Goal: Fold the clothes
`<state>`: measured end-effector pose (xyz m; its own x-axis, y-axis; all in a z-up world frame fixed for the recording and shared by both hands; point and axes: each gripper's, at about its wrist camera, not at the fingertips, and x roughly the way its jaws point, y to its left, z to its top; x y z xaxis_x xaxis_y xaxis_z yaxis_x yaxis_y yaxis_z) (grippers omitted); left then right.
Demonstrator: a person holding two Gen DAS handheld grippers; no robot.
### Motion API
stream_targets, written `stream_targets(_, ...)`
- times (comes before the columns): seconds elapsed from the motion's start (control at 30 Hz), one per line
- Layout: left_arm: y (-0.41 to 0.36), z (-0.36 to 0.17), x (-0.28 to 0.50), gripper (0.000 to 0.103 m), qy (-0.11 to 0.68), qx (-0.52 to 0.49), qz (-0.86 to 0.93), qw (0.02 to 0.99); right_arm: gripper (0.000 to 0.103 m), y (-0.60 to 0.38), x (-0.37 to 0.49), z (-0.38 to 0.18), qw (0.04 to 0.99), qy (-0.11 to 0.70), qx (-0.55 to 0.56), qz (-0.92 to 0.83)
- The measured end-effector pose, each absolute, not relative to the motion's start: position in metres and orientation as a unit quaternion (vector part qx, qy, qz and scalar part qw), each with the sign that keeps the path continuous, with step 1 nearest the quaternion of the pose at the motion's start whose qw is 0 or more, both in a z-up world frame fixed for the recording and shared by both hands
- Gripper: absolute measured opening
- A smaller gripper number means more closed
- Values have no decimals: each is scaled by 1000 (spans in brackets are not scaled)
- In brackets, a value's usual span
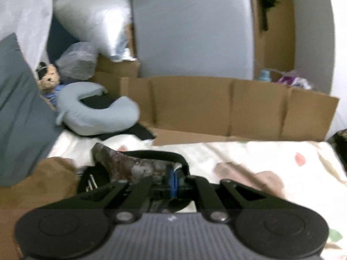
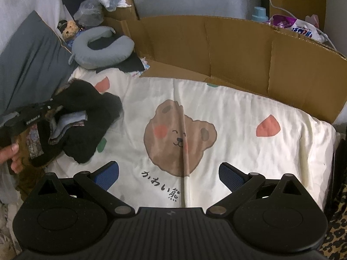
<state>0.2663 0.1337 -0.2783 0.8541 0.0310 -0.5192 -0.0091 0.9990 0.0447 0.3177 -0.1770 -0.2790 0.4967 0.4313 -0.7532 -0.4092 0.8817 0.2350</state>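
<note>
Cream bear-print bedsheet point(image 2: 227, 112), cardboard wall point(image 2: 216, 49) behind, grey pillow point(image 2: 28, 65) beside

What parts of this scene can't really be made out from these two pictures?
- Dark garment: bunched up in both views, so its type and shape are unclear.
- Left gripper: its fingertips are buried in cloth.
- Purple packet, right wrist view: the cardboard hides its lower part.
- Left wrist view: motion-blurred throughout.
</note>
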Motion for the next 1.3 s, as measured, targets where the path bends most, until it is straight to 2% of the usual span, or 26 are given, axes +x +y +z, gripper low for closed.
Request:
stream_targets(0.07, 121, -278, 265, 1, 266, 10, -11, 964, 100, -179, 318, -276, 866, 435, 18, 246)
stream_targets(0.23, 90, -277, 260, 1, 253, -3, -57, 966, 85, -187, 321, -273, 858, 442, 48, 257)
stream_targets(0.47, 53, -279, 253, 1, 254, -21, -122, 959, 80, -192, 322, -270, 852, 447, 75, 262)
stream_targets(0.53, 43, -282, 251, 1, 257, -25, -140, 956, 71, -194, 323, -269, 847, 451, 86, 267)
stream_targets(0.7, 19, -292, 245, 1, 274, -40, -176, 945, 56, -200, 323, -272, 836, 462, 112, 273)
stream_targets(0.8, 5, -298, 239, 1, 284, -44, -197, 937, 53, -204, 325, -280, 826, 476, 133, 271)
stream_targets(1.2, -33, -327, 217, 0, 320, -62, -266, 907, 52, -212, 326, -335, 759, 555, 214, 264)
stream_targets(1.27, -39, -331, 214, 0, 326, -65, -277, 902, 48, -212, 324, -345, 749, 569, 218, 261)
stream_targets(1.3, -42, -333, 212, 0, 328, -66, -282, 899, 41, -211, 323, -348, 745, 574, 217, 261)
